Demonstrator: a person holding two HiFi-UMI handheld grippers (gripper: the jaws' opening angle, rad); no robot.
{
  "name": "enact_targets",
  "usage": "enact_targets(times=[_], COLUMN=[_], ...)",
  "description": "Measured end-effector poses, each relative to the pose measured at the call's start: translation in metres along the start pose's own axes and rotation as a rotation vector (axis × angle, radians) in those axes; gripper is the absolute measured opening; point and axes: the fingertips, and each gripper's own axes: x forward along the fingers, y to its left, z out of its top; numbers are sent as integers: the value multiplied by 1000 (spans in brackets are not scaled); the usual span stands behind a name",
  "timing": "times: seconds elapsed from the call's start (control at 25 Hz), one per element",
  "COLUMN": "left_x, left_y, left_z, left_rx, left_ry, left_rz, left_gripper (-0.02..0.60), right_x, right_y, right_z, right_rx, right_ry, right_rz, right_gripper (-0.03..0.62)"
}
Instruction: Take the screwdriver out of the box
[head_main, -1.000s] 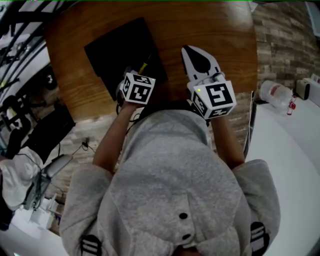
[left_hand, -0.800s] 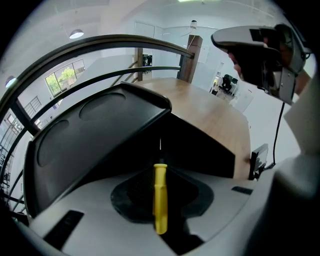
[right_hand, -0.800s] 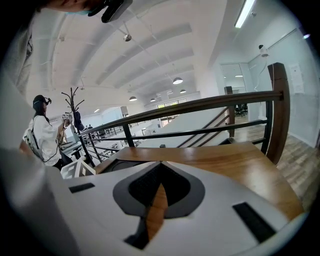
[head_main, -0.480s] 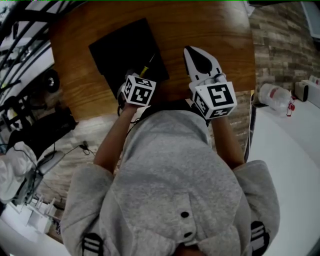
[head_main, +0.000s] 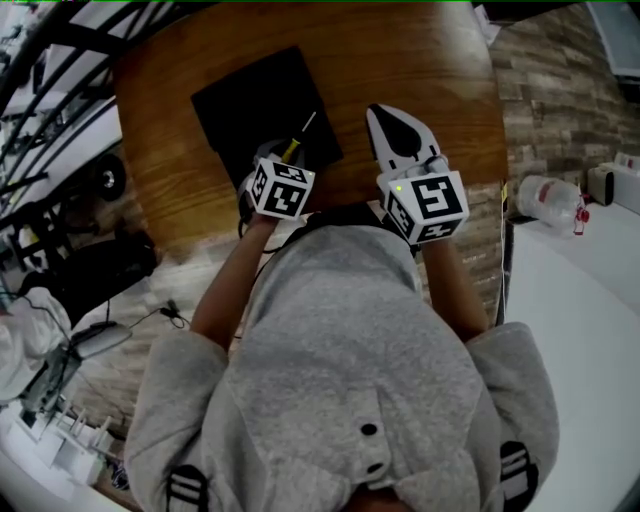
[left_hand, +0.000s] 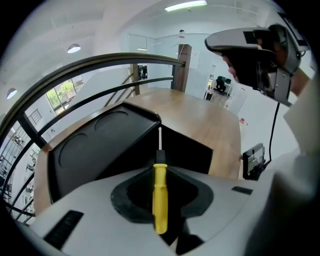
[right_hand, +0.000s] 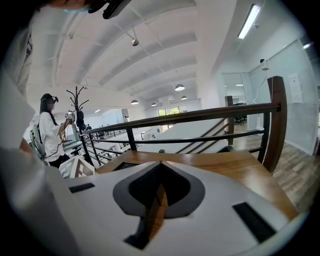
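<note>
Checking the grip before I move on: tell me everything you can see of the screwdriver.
The screwdriver is small, with a yellow, plastic-looking handle, a short black collar and a thin bare metal shaft. The left gripper is shut on its handle. The handle runs along the jaws and its butt end points back toward the camera. The shaft sticks out past the jaw tips, toward the near corner of the black box. Only the jaws appear to touch it. Its tip type is too small to tell.
</note>
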Motion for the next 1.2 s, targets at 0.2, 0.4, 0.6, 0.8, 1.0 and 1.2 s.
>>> enact_targets(times=[0.2, 0.4, 0.6, 0.8, 1.0, 1.2], left_x=[-16, -44, -79, -124, -166, -217], left_y=[-1, -2, -8, -3, 3, 3], left_z=[4, 8, 5, -4, -15, -18], left_rx=[14, 13, -16, -64, -108, -150], left_ry=[-54, -129, -225, -321, -419, -542], left_rz=[3, 19, 49, 83, 123, 173], left_gripper=[84, 84, 84, 84, 84, 84], right_x=[-19, -37, -60, -73, -80, -89], right_y=[12, 28, 49, 76, 102, 123], right_z=[3, 8, 11, 13, 14, 16], right_rx=[-26, -54, -93, -124, -148, -167], right_ry=[-25, -51, -80, -98, -113, -130], right_rz=[-17, -30, -25, -12, 8, 36], right_gripper=[17, 17, 17, 17, 17, 17])
